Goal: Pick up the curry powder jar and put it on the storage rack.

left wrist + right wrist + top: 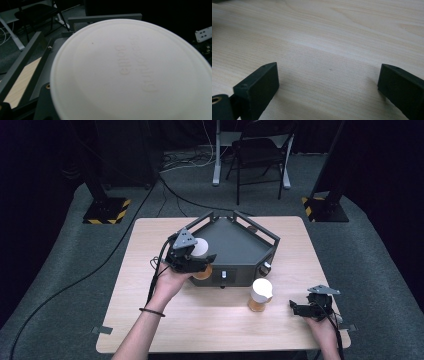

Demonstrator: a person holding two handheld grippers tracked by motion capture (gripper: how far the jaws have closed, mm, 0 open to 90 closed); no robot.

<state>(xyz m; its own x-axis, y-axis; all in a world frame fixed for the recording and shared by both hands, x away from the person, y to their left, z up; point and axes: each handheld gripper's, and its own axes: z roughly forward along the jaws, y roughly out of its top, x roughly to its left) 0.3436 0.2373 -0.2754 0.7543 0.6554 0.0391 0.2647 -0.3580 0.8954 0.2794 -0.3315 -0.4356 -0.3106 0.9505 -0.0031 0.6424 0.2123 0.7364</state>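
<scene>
Room: dark, grey carpet; black cables on the floor at left, a post base with yellow-black stripes far left, a folding chair behind the table, a second striped base at right.
Surface: light wooden table, with a dark grey angular tray at its middle.
Left gripper: held by the left hand at the tray's near-left edge. A white-lidded cup with an amber body sits at its front; in the left gripper view the white lid, faintly embossed, hides the jaws, so whether they clamp it cannot be told.
Second cup: white lid, amber body, upright on the table just in front of the tray's right end.
Right gripper: low over the table's near-right corner, well apart from the second cup. Its fingers stand wide apart with bare wood between them, holding nothing.
</scene>
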